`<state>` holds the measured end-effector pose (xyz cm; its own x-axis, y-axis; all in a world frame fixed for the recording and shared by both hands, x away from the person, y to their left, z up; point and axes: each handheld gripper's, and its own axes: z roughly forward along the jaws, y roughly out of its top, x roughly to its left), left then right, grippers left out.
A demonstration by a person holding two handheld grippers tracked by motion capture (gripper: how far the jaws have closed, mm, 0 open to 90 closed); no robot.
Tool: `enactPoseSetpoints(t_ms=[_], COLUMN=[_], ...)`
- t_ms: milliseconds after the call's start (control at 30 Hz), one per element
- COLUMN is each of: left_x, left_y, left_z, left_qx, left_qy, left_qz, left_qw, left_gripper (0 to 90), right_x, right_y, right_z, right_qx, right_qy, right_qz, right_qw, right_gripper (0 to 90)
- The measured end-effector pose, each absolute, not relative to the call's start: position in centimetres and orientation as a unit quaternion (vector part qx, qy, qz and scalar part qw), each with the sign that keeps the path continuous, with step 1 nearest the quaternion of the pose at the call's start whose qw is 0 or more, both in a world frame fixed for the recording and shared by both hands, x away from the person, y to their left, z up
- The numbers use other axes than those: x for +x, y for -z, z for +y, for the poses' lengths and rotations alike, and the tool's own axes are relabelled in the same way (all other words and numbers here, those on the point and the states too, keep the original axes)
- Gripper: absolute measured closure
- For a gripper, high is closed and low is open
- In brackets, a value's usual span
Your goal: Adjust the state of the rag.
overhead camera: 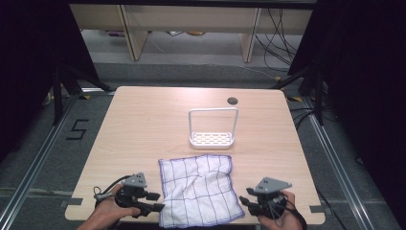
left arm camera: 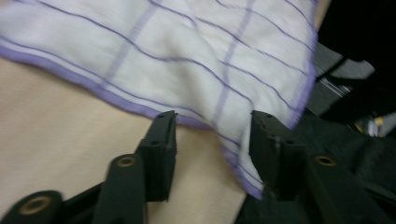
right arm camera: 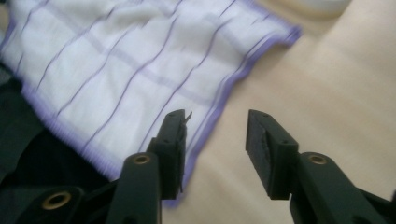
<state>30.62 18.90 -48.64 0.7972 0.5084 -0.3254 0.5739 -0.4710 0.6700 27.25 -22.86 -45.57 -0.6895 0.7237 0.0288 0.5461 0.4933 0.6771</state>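
A checked cloth (overhead camera: 198,189) is spread at the near tabletop (overhead camera: 143,120) edge between left tongs (overhead camera: 155,202) and right tongs (overhead camera: 244,201), both released and equally near.

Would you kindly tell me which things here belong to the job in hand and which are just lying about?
In the job:
- checked cloth, spread flat at the near table edge
- left gripper, jaws open at its left side
- right gripper, jaws open at its right side

Lying about:
- white rack, beyond the cloth
- table

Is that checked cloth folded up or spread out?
Spread out. The cloth lies in one layer on the table, slightly rumpled, its near edge hanging over the table's front.
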Motion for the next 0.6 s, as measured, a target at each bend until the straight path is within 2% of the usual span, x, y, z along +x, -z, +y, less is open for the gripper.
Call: enactPoseSetpoints(t_ms=[100,133,200,267,300,433,600], left_x=[31.9,32.5,34.6,35.4,36.9,38.8,40.0], left_y=[48.4,48.4,48.7,48.8,49.1,49.4,49.4], left_z=[19.5,19.6,20.1,20.3,20.4,20.4,20.1], left_qx=[0.849,0.843,0.829,0.83,0.832,0.831,0.834], left_qy=[0.013,-0.009,-0.029,-0.039,-0.067,-0.079,-0.096], left_qz=[0.328,0.341,0.374,0.377,0.384,0.398,0.4], left_qw=[0.414,0.416,0.415,0.408,0.394,0.38,0.368], left_gripper=[49.4,47.7,44.8,44.5,44.4,42.5,40.8], right_x=[28.9,30.1,33.0,33.8,35.9,38.7,40.0], right_y=[44.9,44.7,44.7,44.9,45.5,46.8,47.3], right_z=[-22.9,-22.7,-22.1,-21.9,-21.4,-20.5,-20.1], right_qx=[0.374,0.373,0.392,0.397,0.407,0.419,0.415], right_qy=[-0.345,-0.353,-0.346,-0.346,-0.347,-0.342,-0.325], right_qz=[0.85,0.845,0.84,0.837,0.832,0.828,0.837], right_qw=[0.135,0.15,0.148,0.153,0.147,0.147,0.149], right_gripper=[53.1,51.3,49.9,49.8,49.8,49.7,49.7])
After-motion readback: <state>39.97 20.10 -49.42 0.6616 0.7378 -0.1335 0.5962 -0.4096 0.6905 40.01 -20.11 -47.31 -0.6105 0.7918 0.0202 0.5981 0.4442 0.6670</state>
